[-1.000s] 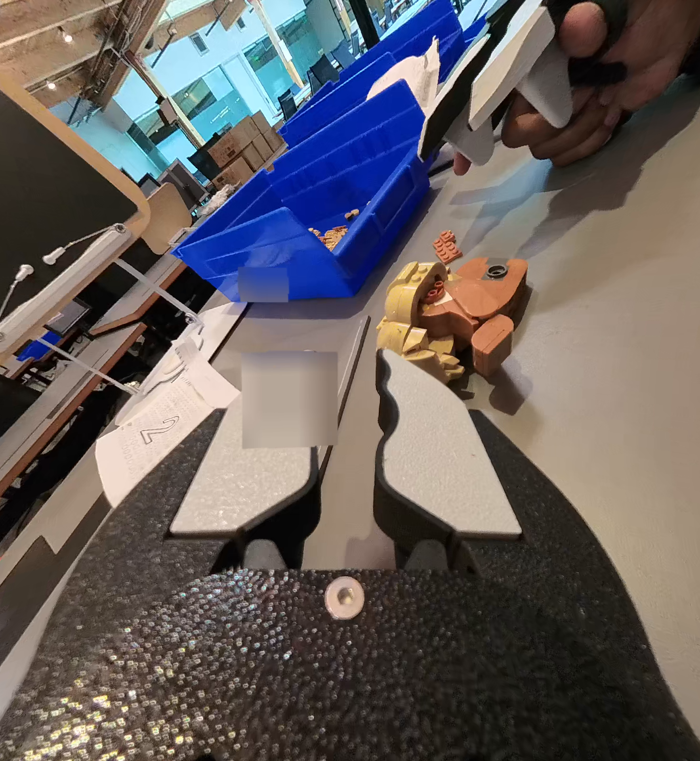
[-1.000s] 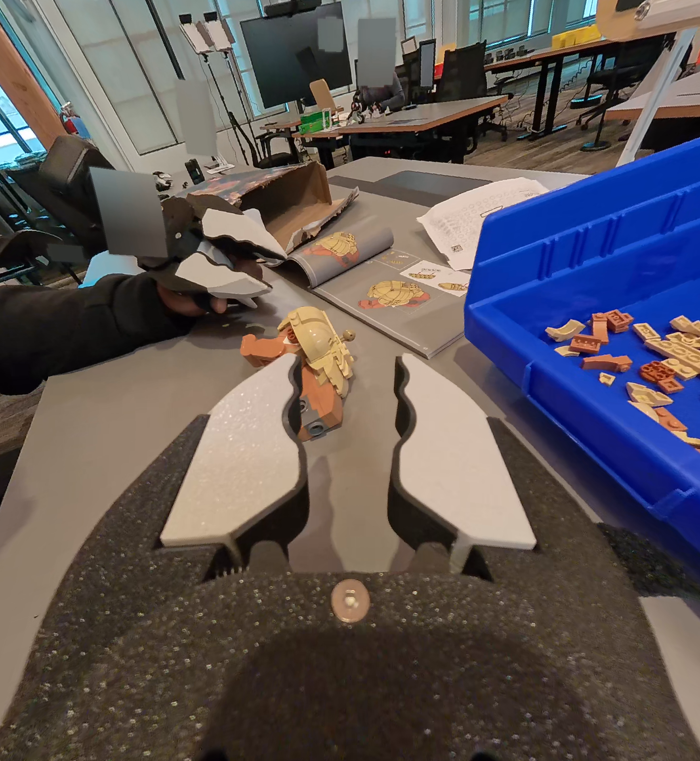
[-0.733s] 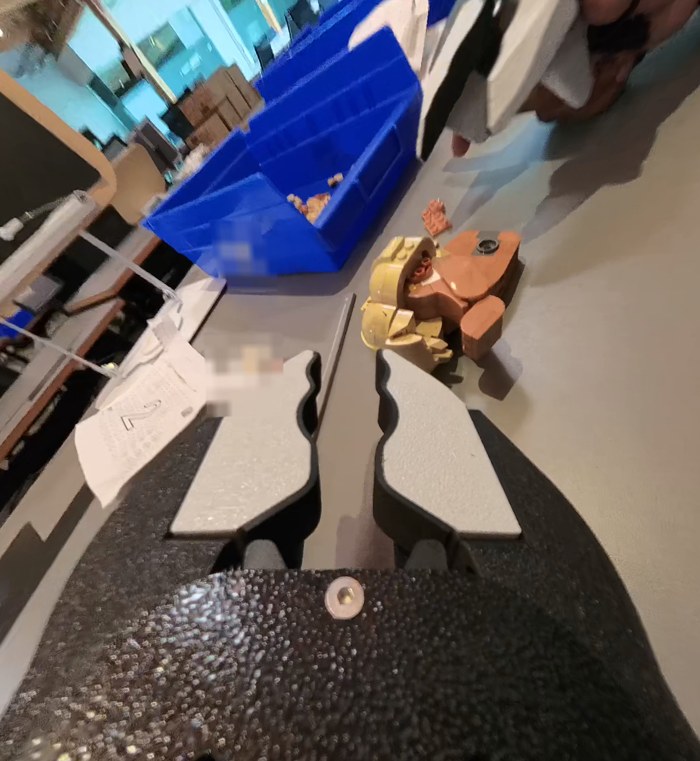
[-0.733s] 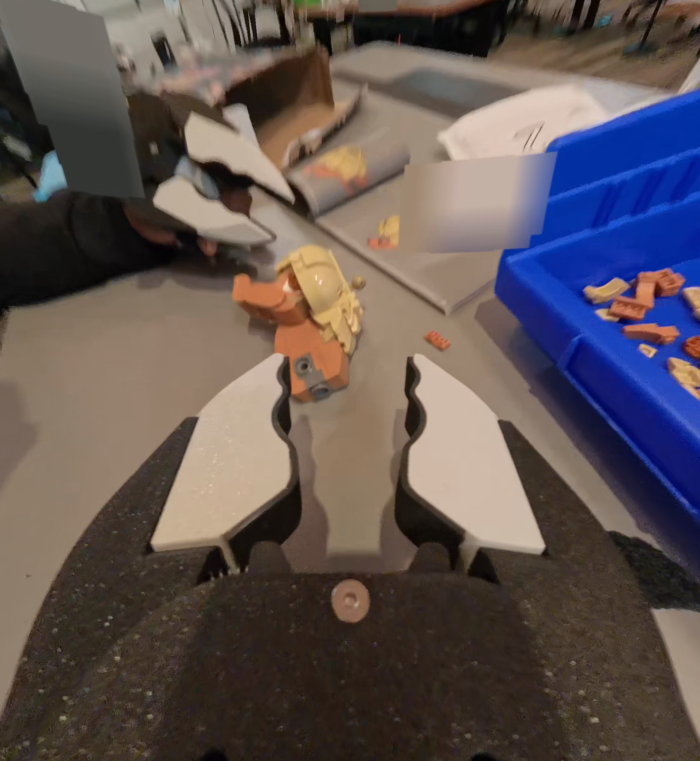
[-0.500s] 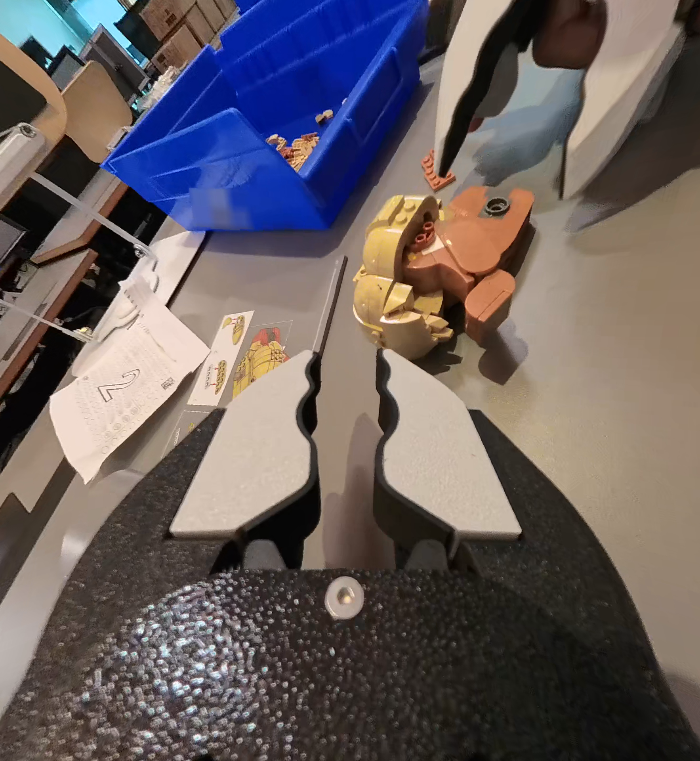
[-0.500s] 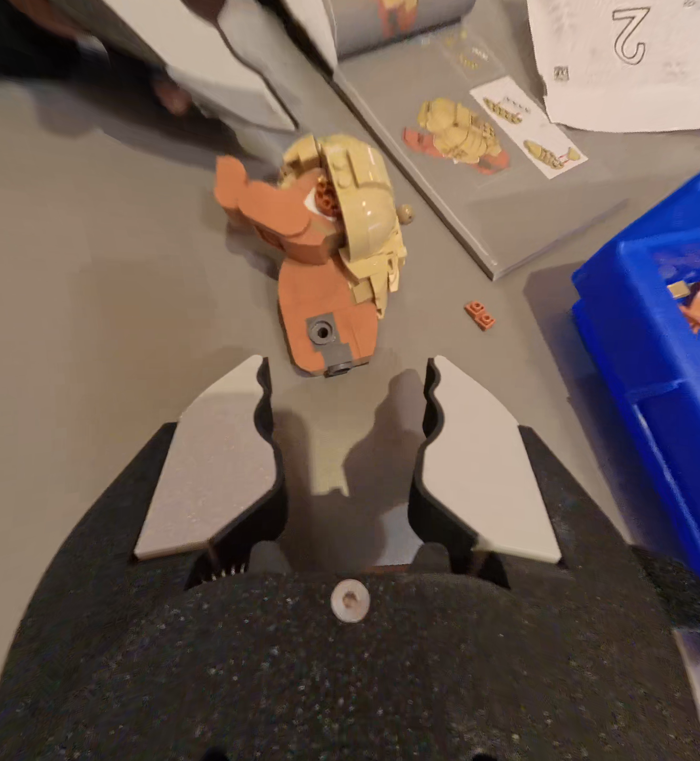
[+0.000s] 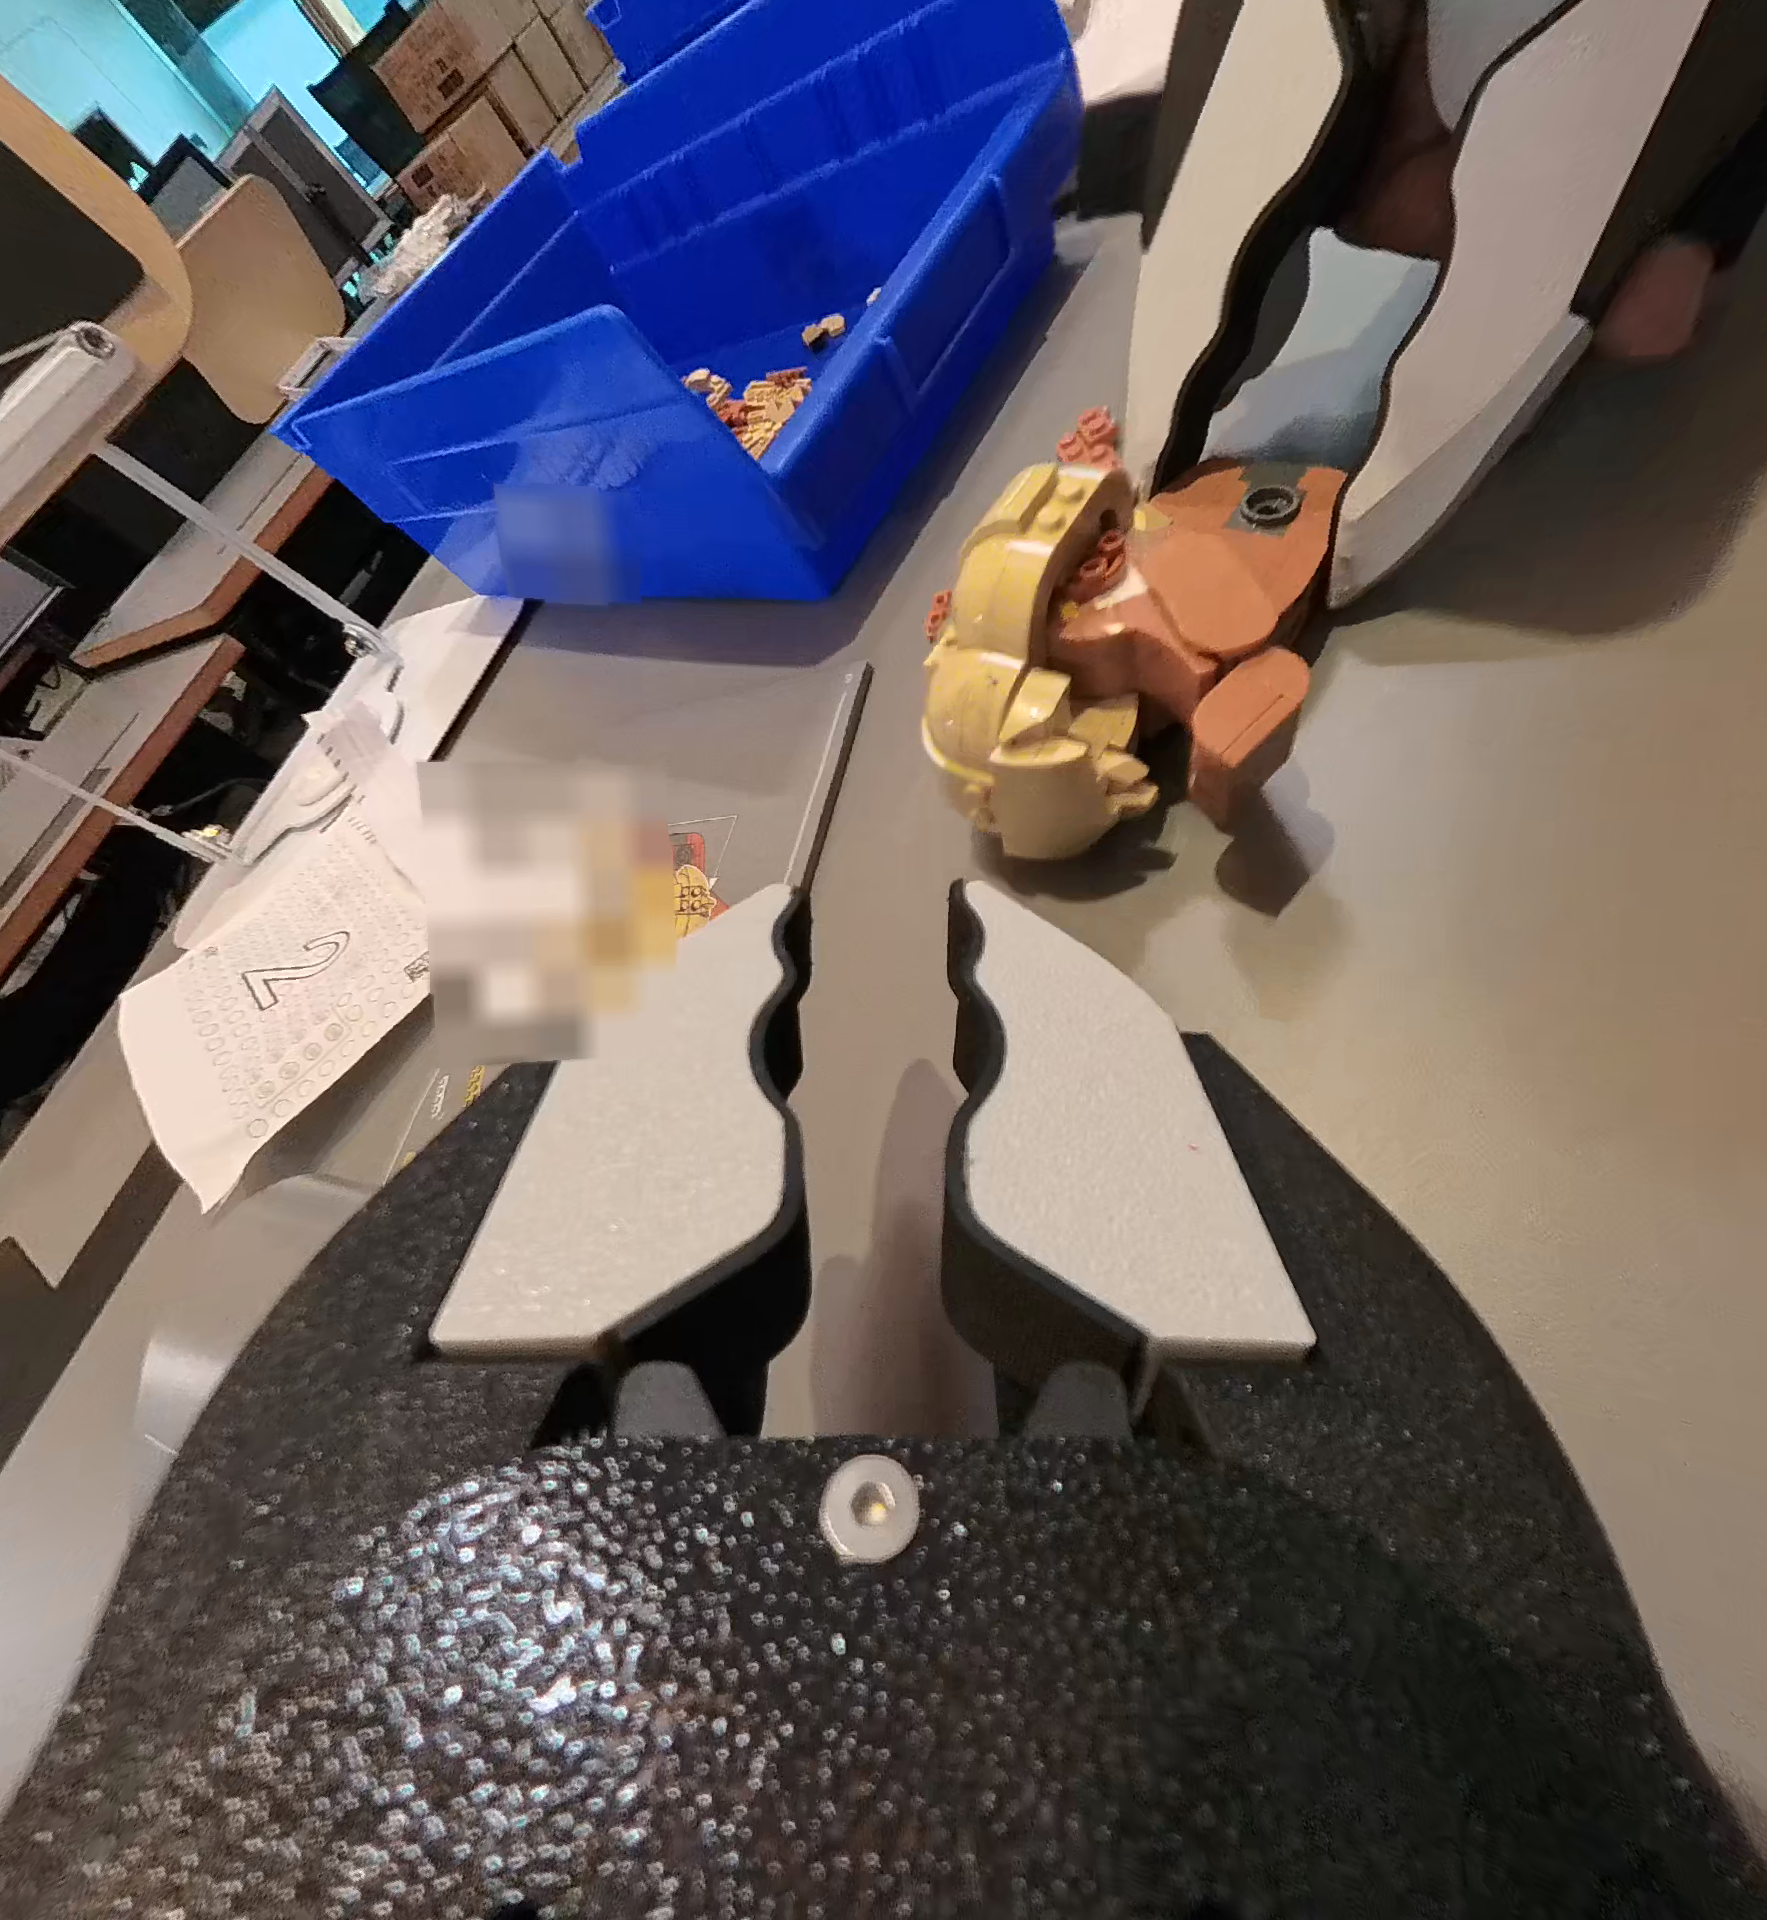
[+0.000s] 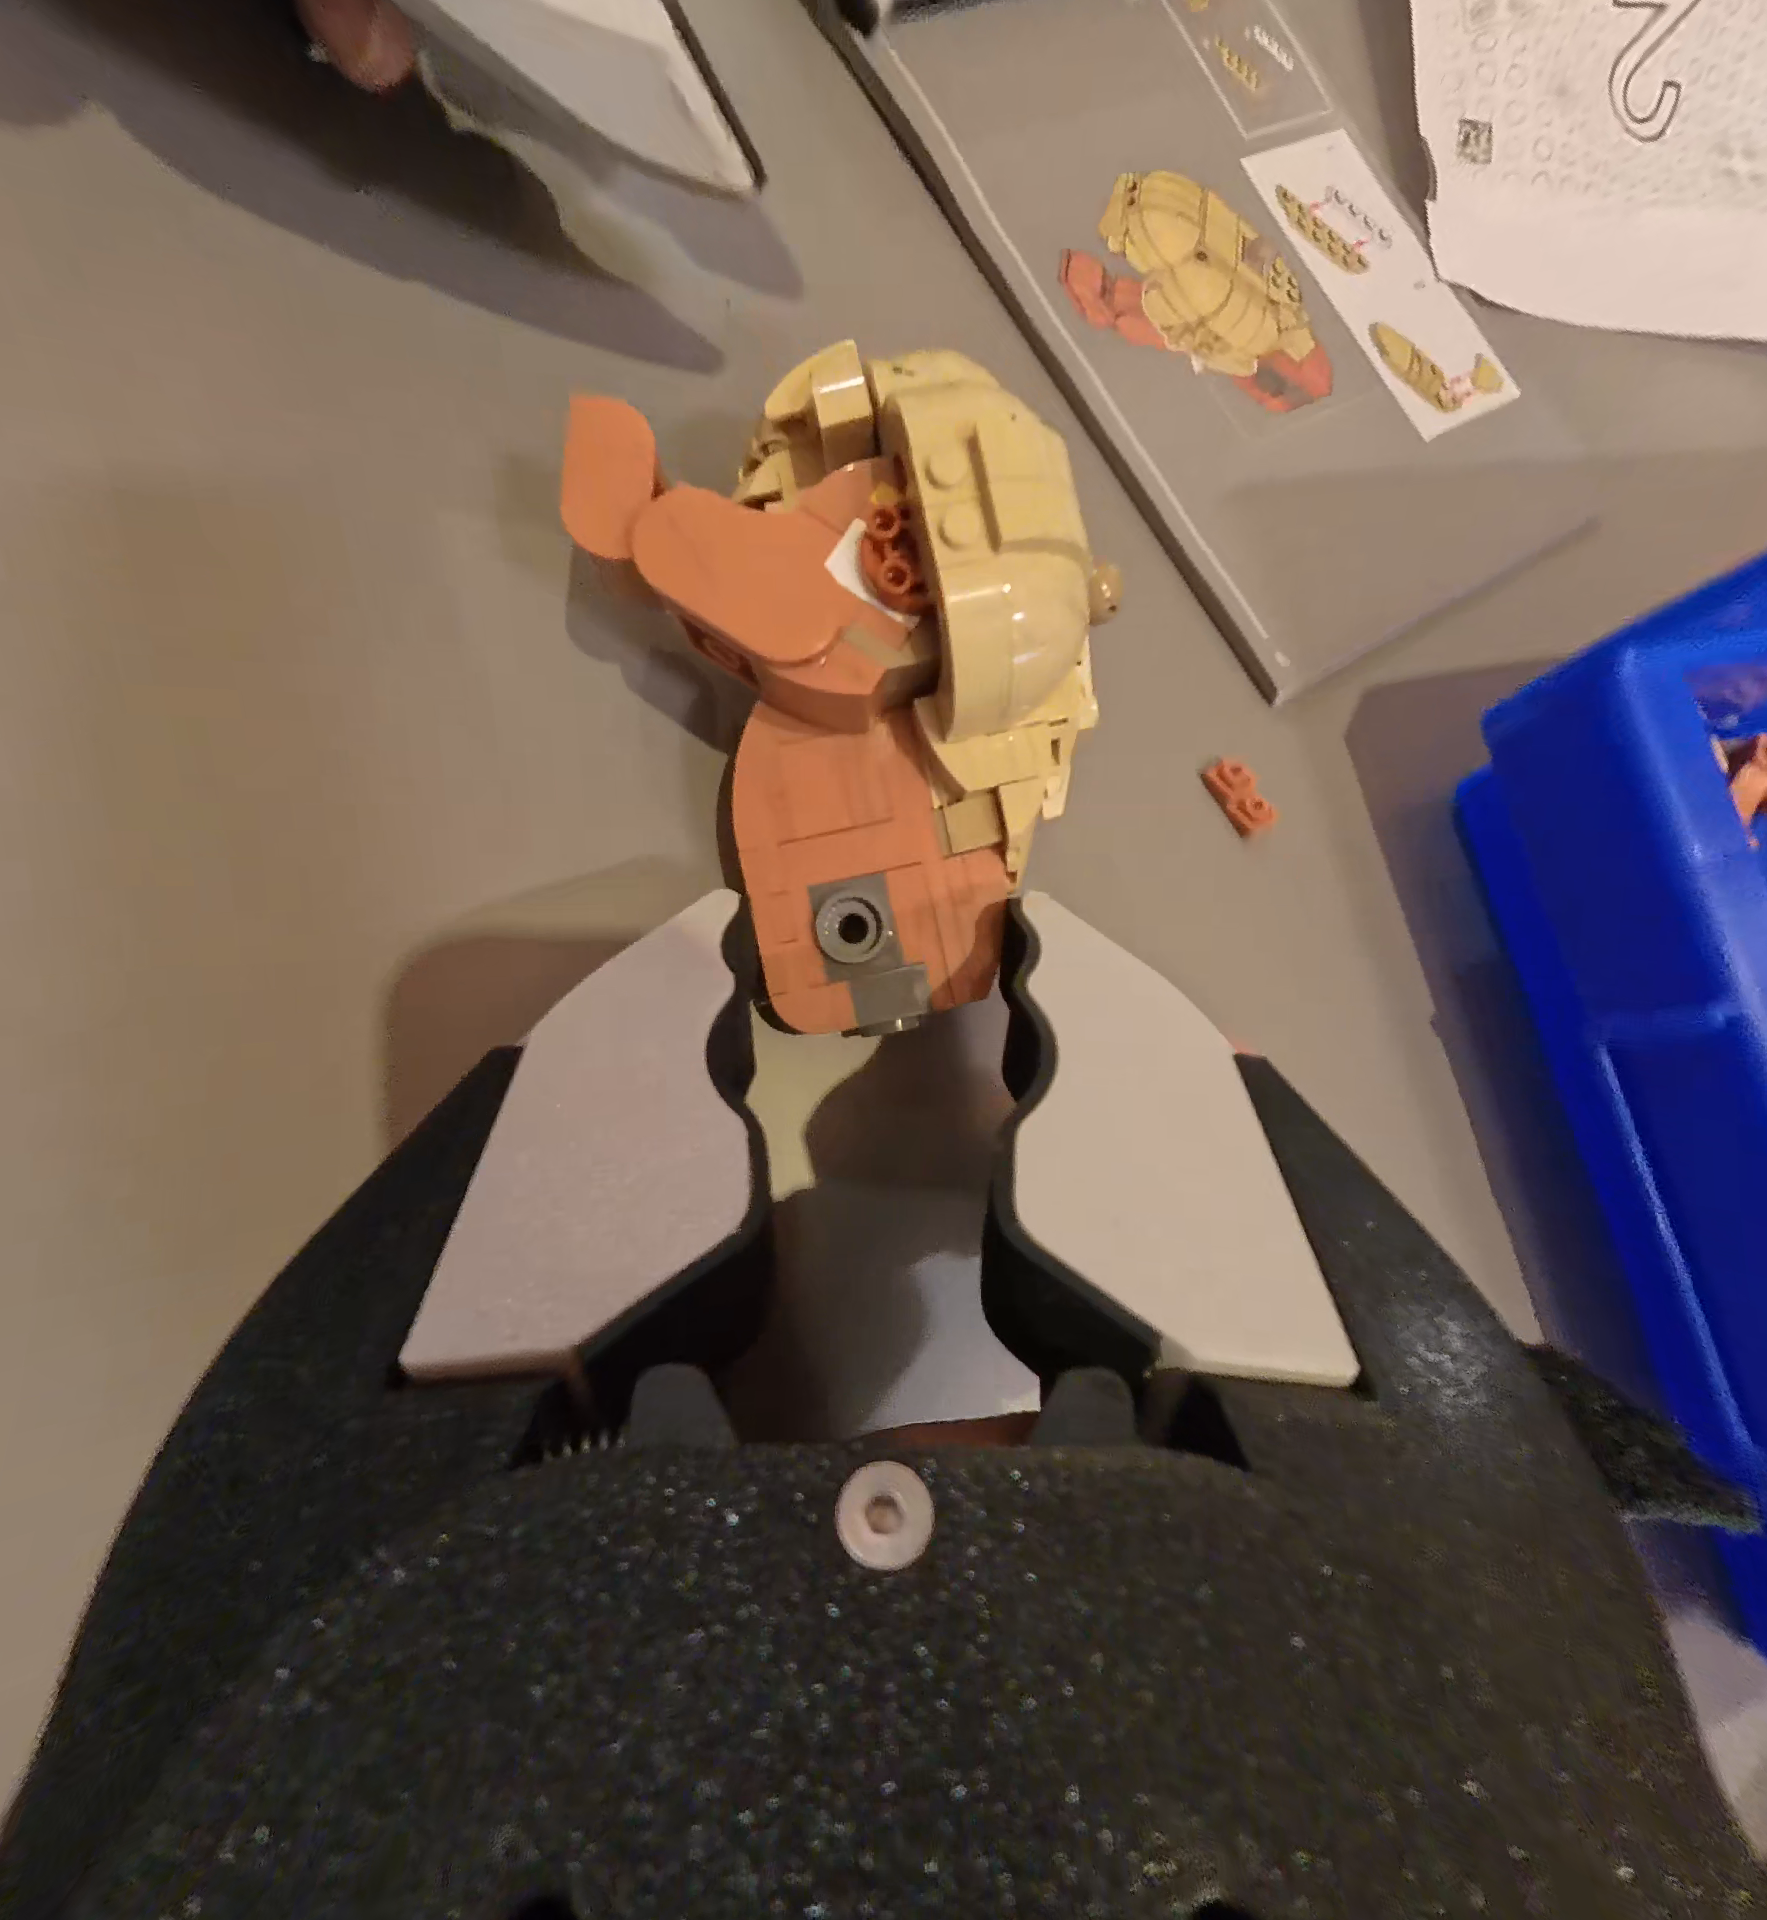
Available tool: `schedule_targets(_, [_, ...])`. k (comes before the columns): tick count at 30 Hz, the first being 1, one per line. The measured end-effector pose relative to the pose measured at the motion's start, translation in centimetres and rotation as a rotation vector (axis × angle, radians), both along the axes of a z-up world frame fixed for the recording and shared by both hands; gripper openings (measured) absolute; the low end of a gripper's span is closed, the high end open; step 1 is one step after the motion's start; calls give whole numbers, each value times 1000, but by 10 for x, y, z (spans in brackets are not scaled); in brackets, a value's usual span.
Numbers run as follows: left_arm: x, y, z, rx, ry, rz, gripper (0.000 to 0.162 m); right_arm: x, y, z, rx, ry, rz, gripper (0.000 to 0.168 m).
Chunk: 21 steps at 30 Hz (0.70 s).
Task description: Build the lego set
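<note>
Right gripper (image 8: 874, 940) spread wide, straddling 1 tan-and-brown lego model (image 8: 858, 665); left gripper (image 7: 874, 914) partly spread, empty; 1 loose brick (image 8: 1239, 797) on table (image 8: 235, 831).

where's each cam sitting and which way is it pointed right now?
Left wrist: on the left gripper, low over the table, facing the model and bin; own fingers show, right gripper beyond.
Right wrist: on the right gripper, looking steeply down; fingers straddle the model.
Shared: model, bin, booklet.
</note>
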<state>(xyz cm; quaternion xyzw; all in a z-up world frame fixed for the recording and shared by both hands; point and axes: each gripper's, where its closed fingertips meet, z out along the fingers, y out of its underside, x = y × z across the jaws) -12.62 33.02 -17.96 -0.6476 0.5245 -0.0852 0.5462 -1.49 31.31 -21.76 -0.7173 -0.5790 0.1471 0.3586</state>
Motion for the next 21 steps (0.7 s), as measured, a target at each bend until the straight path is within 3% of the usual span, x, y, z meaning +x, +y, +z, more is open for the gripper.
schedule_targets(14, [1,-9,-2,-1,12,-38,24,168,-7,3,49,-14,-335,45])
schedule_targets(21, [-1,-7,0,2,3,-22,24,205,6,4,51,-18,-439,45])
